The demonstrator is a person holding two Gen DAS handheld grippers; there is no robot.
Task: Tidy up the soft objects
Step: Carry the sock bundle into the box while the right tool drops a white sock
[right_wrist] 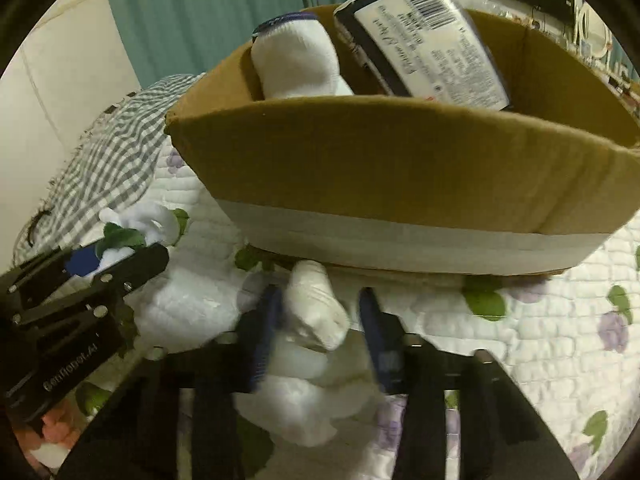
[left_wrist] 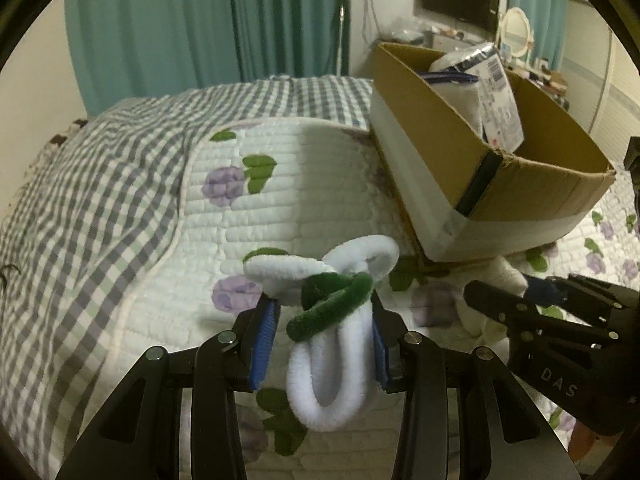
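My left gripper is shut on a bundle of fuzzy hair ties, white loops with one green loop, held above the quilt. My right gripper is closed around a white sock just in front of the cardboard box. In the left wrist view the right gripper sits to the right, beside the box. The box holds a rolled white sock and a labelled packet. In the right wrist view the left gripper shows at the left with its hair ties.
A quilted floral bedcover covers the bed, with a grey checked blanket to the left. Teal curtains hang behind. A dresser with a mirror and a monitor stand at the far right.
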